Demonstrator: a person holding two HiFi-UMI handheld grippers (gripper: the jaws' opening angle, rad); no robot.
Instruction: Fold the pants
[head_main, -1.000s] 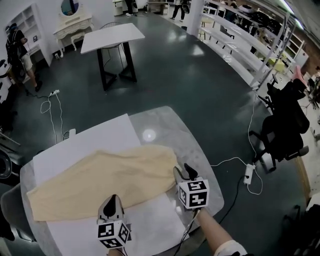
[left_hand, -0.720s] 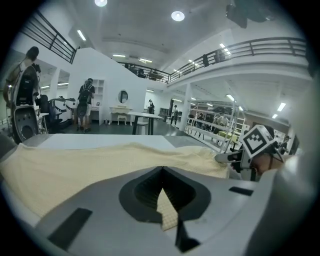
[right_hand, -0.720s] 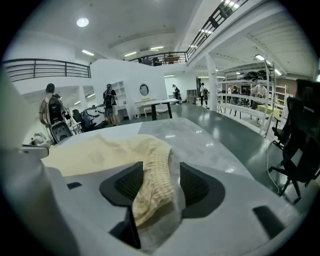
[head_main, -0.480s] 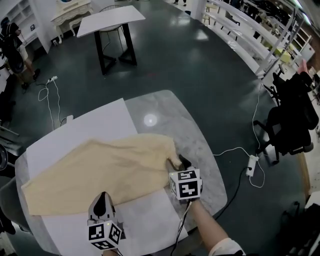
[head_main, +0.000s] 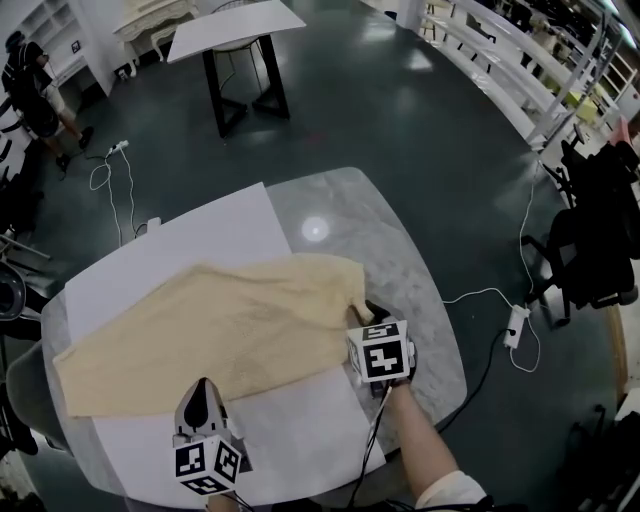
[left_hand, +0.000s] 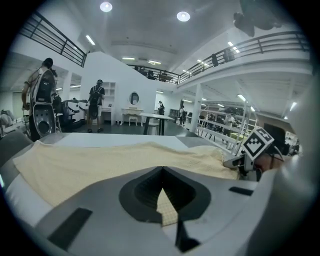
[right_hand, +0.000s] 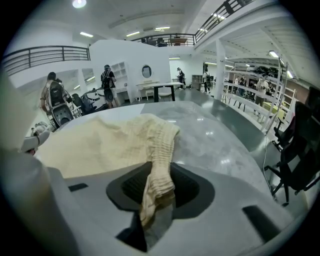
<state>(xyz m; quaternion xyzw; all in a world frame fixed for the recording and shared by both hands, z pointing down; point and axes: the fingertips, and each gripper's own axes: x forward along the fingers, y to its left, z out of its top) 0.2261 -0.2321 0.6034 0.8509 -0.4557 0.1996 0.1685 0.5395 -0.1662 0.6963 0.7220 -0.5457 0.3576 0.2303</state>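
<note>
A wide dark floor (head_main: 400, 120) takes most of the room, and on it stands a rounded grey marble desk (head_main: 400, 250). A big white sheet (head_main: 200, 240) covers the left part of the desk. The pants (head_main: 220, 325), of a pale cream colour, lie flat and long across this sheet. Their one end reaches the left edge of the desk and their other end comes over the bare marble on the right.

To the right of the desk, well apart from it, there is a black chair (head_main: 600, 230). A white cable (head_main: 480, 295) runs over the floor between them.

The right tongs (head_main: 365, 312) are at the right end of the pants, pointing down. Their jaws have just been closing, and they are clenched on the gathered waistband (right_hand: 160, 150), which stands bunched between them and hangs toward the camera in the right gripper view.

The left tongs (head_main: 203, 392) are at the near long edge of the pants. Their tips are together, and I see no cloth pinched between them; only the fabric below shows through the narrow slit
</note>
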